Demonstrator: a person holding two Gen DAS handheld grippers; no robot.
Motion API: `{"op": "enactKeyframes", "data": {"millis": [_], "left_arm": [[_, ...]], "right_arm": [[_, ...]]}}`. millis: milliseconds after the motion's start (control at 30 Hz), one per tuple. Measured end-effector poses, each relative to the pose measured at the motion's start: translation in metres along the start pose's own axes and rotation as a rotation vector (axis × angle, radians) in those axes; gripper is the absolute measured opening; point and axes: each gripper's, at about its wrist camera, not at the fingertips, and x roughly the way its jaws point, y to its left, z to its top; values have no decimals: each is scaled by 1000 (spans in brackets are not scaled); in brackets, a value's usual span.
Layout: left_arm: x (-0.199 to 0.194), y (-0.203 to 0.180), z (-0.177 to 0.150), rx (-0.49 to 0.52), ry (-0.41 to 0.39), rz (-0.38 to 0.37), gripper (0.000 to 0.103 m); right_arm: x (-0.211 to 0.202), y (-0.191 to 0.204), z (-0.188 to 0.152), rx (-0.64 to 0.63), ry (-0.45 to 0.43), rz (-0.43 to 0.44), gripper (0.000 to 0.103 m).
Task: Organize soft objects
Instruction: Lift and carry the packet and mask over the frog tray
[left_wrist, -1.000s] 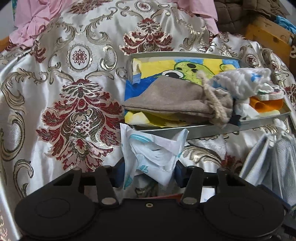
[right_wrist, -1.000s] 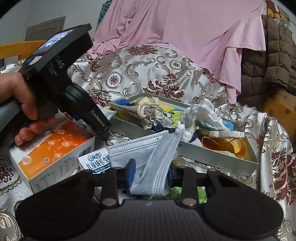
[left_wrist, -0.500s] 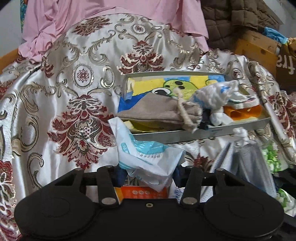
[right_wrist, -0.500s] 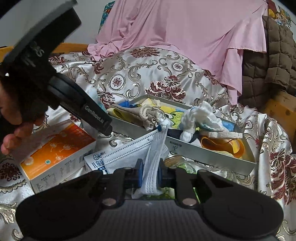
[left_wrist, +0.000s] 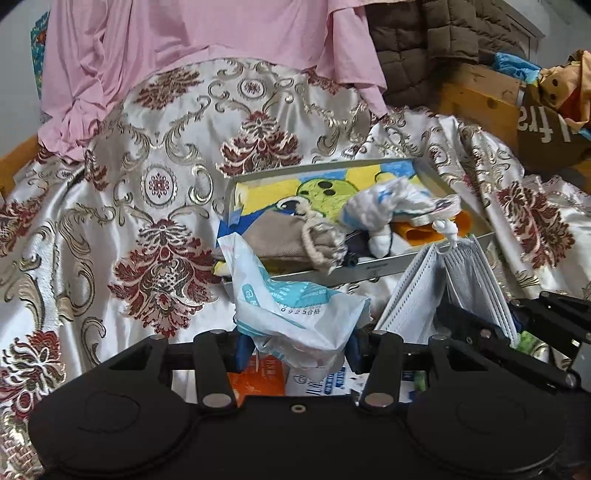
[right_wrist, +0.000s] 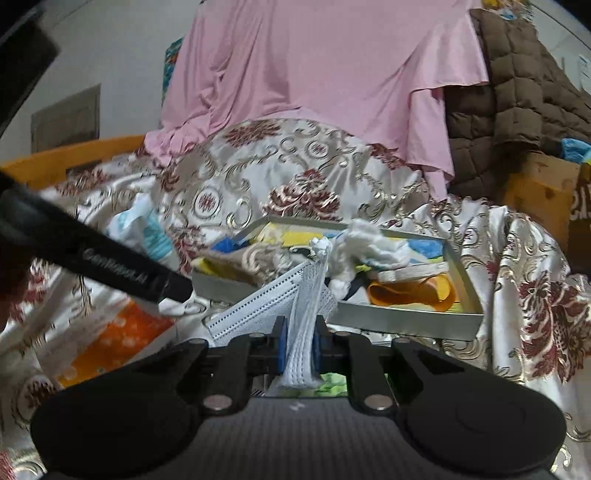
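My left gripper (left_wrist: 297, 350) is shut on a crumpled white and teal plastic wrapper (left_wrist: 291, 306), which sticks up between the blue pads. My right gripper (right_wrist: 301, 347) is shut on a stack of grey-white face masks (right_wrist: 273, 306); the masks fan out above the pads, and their ear loops are bunched at the top. Just beyond both grippers sits a grey metal tray (left_wrist: 373, 266) on the floral satin cover. It holds a yellow and blue cartoon towel (left_wrist: 280, 192), a beige drawstring pouch (left_wrist: 288, 236), a white knitted piece (left_wrist: 384, 206) and something orange (right_wrist: 410, 291).
An orange and white carton (right_wrist: 122, 332) lies below the left tool's black body (right_wrist: 110, 264). A pink cloth (right_wrist: 314, 74) and a brown quilted jacket (right_wrist: 517, 92) hang behind. A wooden frame (left_wrist: 480, 92) and a brown bag (left_wrist: 546, 136) stand at the right.
Both grippers have lifted and pulled back from the tray with what they hold. The right jaws have pinched the masks into a narrow bundle. The left tool has swung up and to the left.
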Motion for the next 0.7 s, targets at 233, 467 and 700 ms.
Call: {"op": "enactKeyframes", "data": {"millis": [233,467,700], "left_arm": [[-23,-17,9,-31,-19,-5,50],[-30,-35,32,8,-58,-8,50],[-1,-32,66,16,-60,-44,50]], "right_arm": [[-23,-18,11,71,-65,2,15],[-35,-39,20,142,-126,12,15],[-27,-58,36,151,-216,28,15]]}}
